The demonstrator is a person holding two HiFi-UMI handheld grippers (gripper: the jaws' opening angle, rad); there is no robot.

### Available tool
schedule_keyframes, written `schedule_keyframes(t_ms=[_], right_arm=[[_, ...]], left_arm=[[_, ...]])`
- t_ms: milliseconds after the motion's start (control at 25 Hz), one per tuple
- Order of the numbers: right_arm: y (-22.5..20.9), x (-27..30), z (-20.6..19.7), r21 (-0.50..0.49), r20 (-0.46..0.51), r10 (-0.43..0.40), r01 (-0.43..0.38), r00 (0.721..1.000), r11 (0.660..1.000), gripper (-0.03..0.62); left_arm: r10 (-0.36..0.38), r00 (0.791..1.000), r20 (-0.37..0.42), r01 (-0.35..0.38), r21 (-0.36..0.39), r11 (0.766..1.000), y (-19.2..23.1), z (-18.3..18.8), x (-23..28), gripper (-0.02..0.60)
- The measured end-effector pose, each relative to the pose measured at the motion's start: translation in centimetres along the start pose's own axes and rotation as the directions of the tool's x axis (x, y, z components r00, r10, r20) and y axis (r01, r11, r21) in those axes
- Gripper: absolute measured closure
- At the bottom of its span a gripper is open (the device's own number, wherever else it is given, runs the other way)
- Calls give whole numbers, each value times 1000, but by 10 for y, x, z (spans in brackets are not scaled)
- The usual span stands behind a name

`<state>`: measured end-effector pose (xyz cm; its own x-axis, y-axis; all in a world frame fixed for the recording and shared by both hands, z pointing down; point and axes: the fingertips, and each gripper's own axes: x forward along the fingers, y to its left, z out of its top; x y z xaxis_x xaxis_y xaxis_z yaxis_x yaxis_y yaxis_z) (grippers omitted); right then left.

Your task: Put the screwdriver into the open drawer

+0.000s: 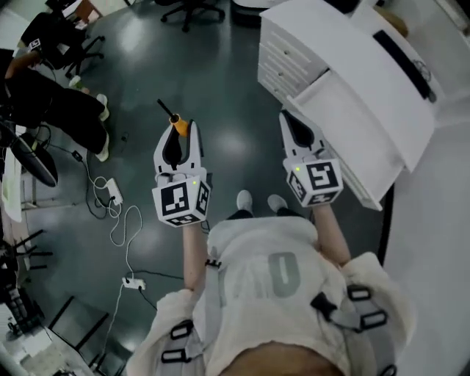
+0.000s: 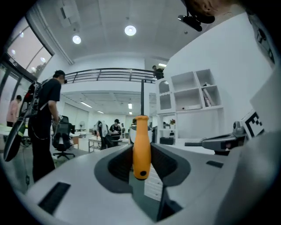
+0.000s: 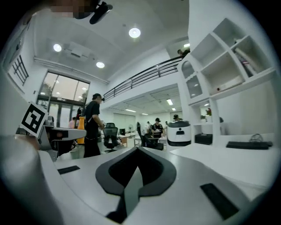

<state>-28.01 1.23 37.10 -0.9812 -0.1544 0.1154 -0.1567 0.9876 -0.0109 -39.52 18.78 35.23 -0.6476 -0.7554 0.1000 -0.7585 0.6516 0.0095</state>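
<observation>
The screwdriver [image 1: 177,123] has an orange handle and a black shaft that points away from me. My left gripper [image 1: 178,134] is shut on the handle and holds it over the dark floor. In the left gripper view the screwdriver [image 2: 141,147] stands upright between the jaws of the left gripper [image 2: 141,151], shaft up. To its right, my right gripper [image 1: 285,117] is shut and holds nothing, close to the near corner of the open white drawer [image 1: 345,117]. The right gripper [image 3: 137,150] shows its jaws meeting at the tips.
The drawer belongs to a white cabinet [image 1: 288,51] at upper right. Cables and a power strip [image 1: 132,283] lie on the floor at left. A person in black [image 2: 44,127] stands to the left, and office chairs [image 1: 192,10] lie beyond. White shelves [image 2: 193,94] line the wall.
</observation>
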Motion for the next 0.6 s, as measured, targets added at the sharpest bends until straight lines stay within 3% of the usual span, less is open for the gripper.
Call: schedule_keyframes(t_ms=[160, 320, 600], right_arm=[[-54, -42, -19, 53, -32, -247, 248, 969, 967, 589], [-89, -86, -14, 126, -2, -449, 446, 893, 886, 589], [-153, -177, -12, 106, 12, -644, 639, 765, 762, 589]], left_arm=[[-215, 976, -23, 216, 34, 976, -52, -5, 42, 460], [-353, 936, -10, 353, 28, 935, -95, 0, 70, 460], [-573, 819, -12, 573, 51, 818, -221, 2, 100, 460]])
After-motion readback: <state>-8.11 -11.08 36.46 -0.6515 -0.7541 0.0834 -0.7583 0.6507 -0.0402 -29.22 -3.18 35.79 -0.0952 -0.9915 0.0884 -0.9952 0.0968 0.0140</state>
